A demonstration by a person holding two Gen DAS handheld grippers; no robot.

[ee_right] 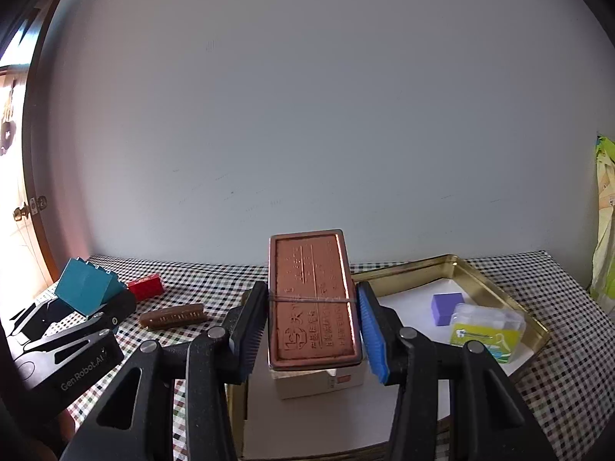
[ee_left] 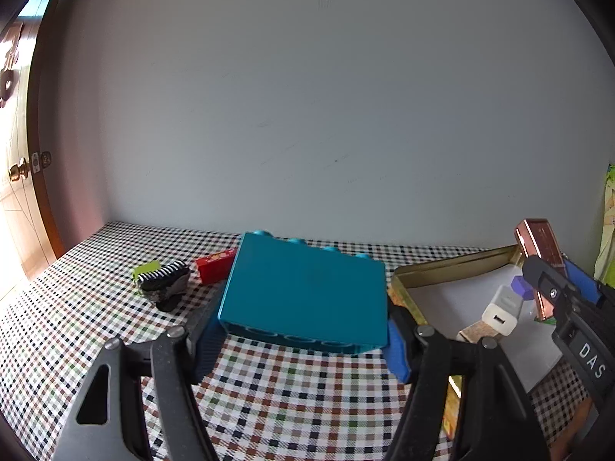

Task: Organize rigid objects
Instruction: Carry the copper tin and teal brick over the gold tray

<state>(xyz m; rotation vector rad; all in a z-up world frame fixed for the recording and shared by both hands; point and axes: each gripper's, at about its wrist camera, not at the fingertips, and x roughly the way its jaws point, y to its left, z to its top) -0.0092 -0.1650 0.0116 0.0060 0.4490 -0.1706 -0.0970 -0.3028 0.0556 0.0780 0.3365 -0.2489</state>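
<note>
Left claw (ee_left: 303,342) clamping a teal toy building block (ee_left: 307,292) by its two ends, studs pointing toward the wall, block held just above the checkered tabletop (ee_left: 300,395). Right claw (ee_right: 311,330) gripping a copper-coloured embossed tin (ee_right: 313,299) across its width, a thin band crossing the lid, tin tilted up toward the camera over a white carton (ee_right: 319,382) inside the gold metal tray (ee_right: 496,288). Sitting farther back in that tray: a purple cube (ee_right: 446,307) and, just beside it, a clear box with a yellow-green label (ee_right: 488,332). Showing in the left view, also in the tray: a white charger plug (ee_left: 499,315). Lying on the tabletop left of the tray: a red brick (ee_right: 146,286), a brown comb-like bar (ee_right: 173,317), and a small yellow-green piece (ee_left: 146,269).
</note>
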